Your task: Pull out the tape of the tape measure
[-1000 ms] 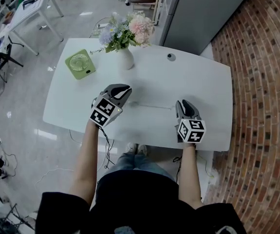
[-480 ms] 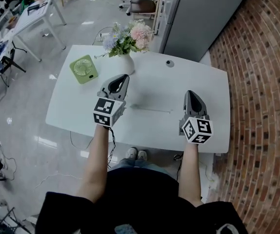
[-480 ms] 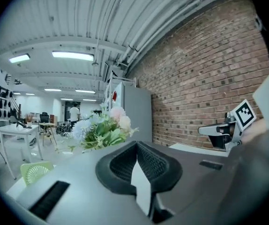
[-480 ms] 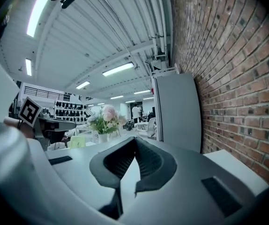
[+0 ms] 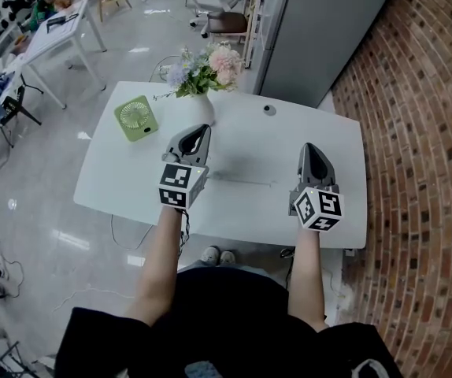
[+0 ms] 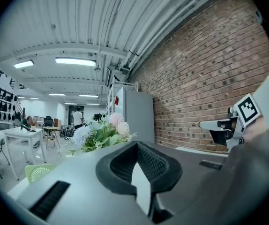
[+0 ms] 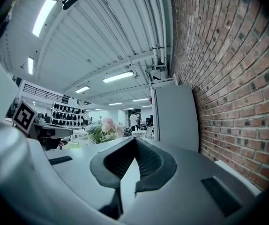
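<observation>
A thin strip of pulled-out tape (image 5: 242, 180) lies flat across the white table (image 5: 332, 211), between my two hands; its case I cannot make out. My left gripper (image 5: 200, 130) hovers above the tape's left end. Its jaws meet at the tips in the left gripper view (image 6: 135, 144), shut with nothing between them. My right gripper (image 5: 309, 147) hangs over the tape's right end. Its pads also touch in the right gripper view (image 7: 135, 139), shut and empty. Both grippers point roughly level, away from me.
A white vase of flowers (image 5: 202, 81) stands at the table's far edge, a green fan (image 5: 136, 117) at its far left corner, a small round fitting (image 5: 269, 109) to the vase's right. A grey cabinet (image 5: 328, 22) and a brick floor (image 5: 423, 172) lie beyond.
Both grippers have lifted off the table and tipped up toward level. The tape strip stays where it lay on the tabletop.
</observation>
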Demonstrator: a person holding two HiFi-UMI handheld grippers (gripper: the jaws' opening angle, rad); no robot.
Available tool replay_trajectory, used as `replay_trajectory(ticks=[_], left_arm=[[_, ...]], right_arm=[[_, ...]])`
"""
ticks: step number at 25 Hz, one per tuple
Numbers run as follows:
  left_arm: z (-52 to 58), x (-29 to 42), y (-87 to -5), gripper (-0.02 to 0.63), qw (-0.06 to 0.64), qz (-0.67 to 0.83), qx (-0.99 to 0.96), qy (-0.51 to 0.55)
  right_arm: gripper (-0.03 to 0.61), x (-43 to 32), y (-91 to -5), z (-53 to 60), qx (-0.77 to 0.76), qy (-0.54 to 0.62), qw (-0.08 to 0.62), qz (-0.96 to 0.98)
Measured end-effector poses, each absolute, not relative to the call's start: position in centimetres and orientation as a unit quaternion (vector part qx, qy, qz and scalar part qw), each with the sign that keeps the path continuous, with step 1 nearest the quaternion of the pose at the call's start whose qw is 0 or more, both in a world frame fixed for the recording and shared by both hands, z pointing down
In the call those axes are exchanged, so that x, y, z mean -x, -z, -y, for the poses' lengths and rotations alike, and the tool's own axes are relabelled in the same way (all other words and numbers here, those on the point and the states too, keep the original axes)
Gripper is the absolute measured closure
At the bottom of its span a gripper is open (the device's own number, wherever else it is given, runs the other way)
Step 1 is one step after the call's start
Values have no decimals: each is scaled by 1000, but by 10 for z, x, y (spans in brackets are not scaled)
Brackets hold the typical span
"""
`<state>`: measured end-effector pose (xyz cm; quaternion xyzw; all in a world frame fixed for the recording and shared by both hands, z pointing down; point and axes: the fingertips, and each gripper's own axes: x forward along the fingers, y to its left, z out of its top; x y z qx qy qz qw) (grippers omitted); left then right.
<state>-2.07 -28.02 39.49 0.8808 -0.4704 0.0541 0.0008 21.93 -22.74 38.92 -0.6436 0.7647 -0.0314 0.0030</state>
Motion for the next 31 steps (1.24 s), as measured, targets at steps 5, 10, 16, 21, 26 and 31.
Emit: replay_trajectory(ticks=[5, 10, 16, 21, 26, 31], left_arm=[[275, 19, -394, 593, 0, 472, -880, -54], [272, 21, -395, 592, 4, 474, -879, -57], [274, 23, -399, 594, 9, 475, -878, -62], [276, 21, -400, 592, 8, 473, -879, -64], [276, 21, -403, 592, 13, 472, -879, -66], [277, 23, -404, 594, 16, 471, -880, -67]], right_arm=[[578, -222, -390, 222, 650, 33, 4, -760], [578, -219, -391, 220, 649, 30, -9, -760], [578, -218, -395, 221, 647, 37, -9, -762], [578, -218, -399, 224, 645, 40, -13, -763], [578, -221, -401, 224, 648, 43, -13, -761], [578, -221, -403, 224, 650, 48, -14, -759]])
